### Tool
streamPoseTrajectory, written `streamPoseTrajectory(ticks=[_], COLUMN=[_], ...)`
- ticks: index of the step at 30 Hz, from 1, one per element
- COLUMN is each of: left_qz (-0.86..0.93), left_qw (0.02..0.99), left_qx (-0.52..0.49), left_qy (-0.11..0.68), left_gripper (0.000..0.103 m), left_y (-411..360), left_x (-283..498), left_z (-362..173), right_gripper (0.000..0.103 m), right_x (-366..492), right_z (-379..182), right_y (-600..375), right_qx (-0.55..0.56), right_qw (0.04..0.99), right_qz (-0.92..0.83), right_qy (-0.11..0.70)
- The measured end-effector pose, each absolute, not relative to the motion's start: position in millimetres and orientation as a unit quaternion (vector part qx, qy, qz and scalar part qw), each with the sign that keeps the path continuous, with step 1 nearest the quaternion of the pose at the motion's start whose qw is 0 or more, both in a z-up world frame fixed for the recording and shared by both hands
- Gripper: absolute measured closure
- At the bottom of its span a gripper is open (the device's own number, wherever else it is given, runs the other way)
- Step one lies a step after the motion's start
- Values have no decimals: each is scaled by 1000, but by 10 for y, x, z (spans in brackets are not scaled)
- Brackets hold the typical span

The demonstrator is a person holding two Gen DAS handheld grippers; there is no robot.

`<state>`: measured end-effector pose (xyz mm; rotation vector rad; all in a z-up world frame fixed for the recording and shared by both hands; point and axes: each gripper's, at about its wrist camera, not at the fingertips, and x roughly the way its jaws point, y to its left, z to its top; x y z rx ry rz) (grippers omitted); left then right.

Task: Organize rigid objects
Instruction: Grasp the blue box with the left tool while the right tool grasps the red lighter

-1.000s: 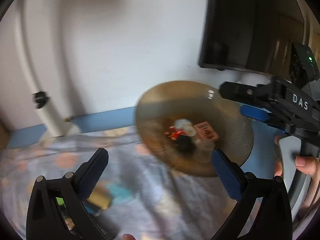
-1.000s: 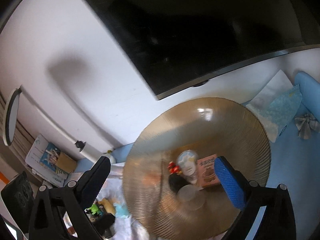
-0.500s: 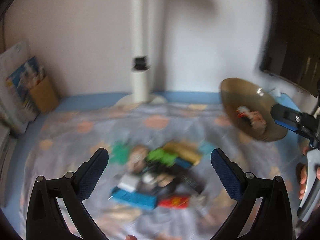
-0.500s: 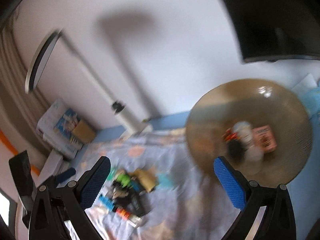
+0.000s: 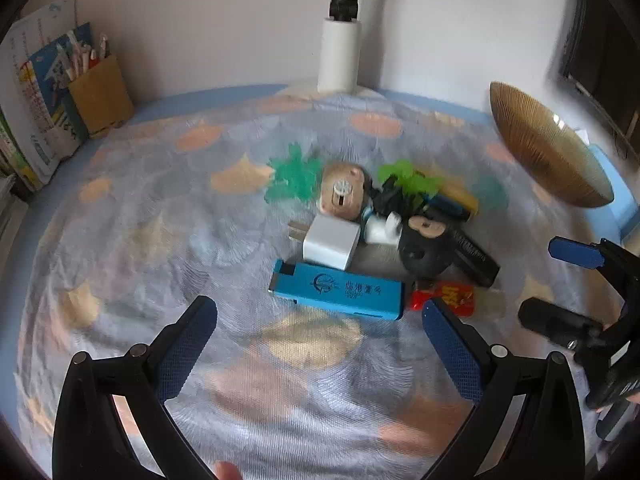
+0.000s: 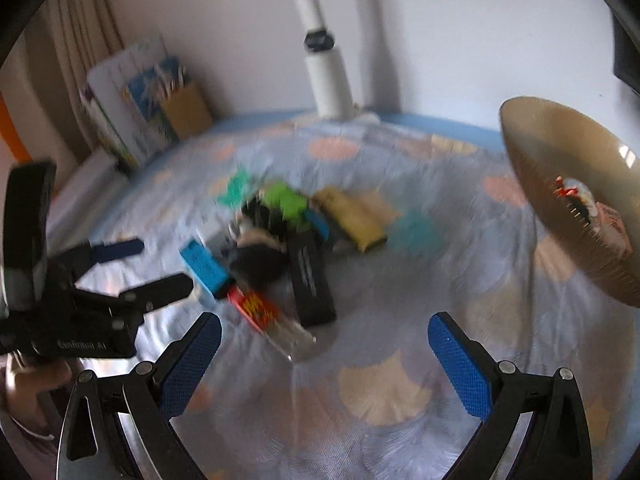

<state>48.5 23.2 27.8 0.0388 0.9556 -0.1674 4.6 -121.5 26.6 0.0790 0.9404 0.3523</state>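
A pile of small rigid items lies mid-cloth: a blue box (image 5: 336, 290), white charger (image 5: 330, 242), toy head (image 5: 342, 194), green leaf pieces (image 5: 294, 178), black box (image 5: 472, 256) and red packet (image 5: 448, 296). My left gripper (image 5: 320, 344) hovers open just in front of the blue box. The right gripper (image 5: 544, 286) stands open beside the red packet. In the right wrist view the pile (image 6: 280, 240) is blurred, my right gripper (image 6: 324, 356) is open short of it, and the left gripper (image 6: 164, 264) sits at the pile's left. A ribbed gold bowl (image 6: 572, 208) holding small items stands at the right.
The gold bowl (image 5: 548, 152) appears tilted at the cloth's right edge. A white lamp post (image 5: 340, 40) rises at the back wall. A cardboard pen holder (image 5: 100, 92) and books (image 5: 36, 100) fill the back-left corner. A dark screen (image 5: 600, 40) hangs at the upper right.
Both cameras swung away from the gold bowl and wall, down and left onto the pile. The bowl has slid to the right edge of both views. Both grippers stayed open.
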Motion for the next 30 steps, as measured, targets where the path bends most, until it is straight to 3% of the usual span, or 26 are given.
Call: streamPoseTrajectory(ticks=[6, 9, 12, 14, 18, 20, 23, 27, 28, 29, 30], left_qz=[-83, -76, -75, -71, -62, -63, -71, -98, -107, -125, -135], left_qw=[875, 881, 885, 889, 889, 889, 888, 886, 888, 891, 890], left_qx=[13, 26, 36, 33, 28, 28, 33, 43, 46, 55, 68], left_qy=[476, 467, 458, 452, 452, 452, 452, 451, 446, 433, 430], left_gripper=[0, 0, 0, 0, 0, 0, 0, 1, 18, 46, 52], left_y=[264, 262, 245, 247, 252, 249, 245, 234, 230, 199, 158], left_x=[541, 548, 581, 596, 610, 648, 662, 715, 690, 632, 582], left_z=[42, 8, 2, -3, 4, -1, 3, 8, 22, 62, 78], right_gripper=[1, 8, 24, 46, 58, 71, 79, 80, 80, 80, 80], right_x=[79, 69, 51, 22, -40, -93, -197, -294, -303, -308, -306], right_z=[59, -1, 1, 15, 32, 41, 49, 63, 61, 60, 60], right_y=[-1088, -1013, -939, -910, -826, -779, -767, -879, -895, -902, -900], right_qx=[9, -20, -45, -54, -68, -78, -80, -46, -39, -36, -34], right_qw=[868, 868, 871, 876, 875, 872, 869, 867, 867, 867, 868], right_qz=[175, 181, 189, 191, 215, 227, 236, 240, 239, 239, 238], right_qy=[465, 461, 450, 440, 429, 427, 427, 434, 435, 435, 435])
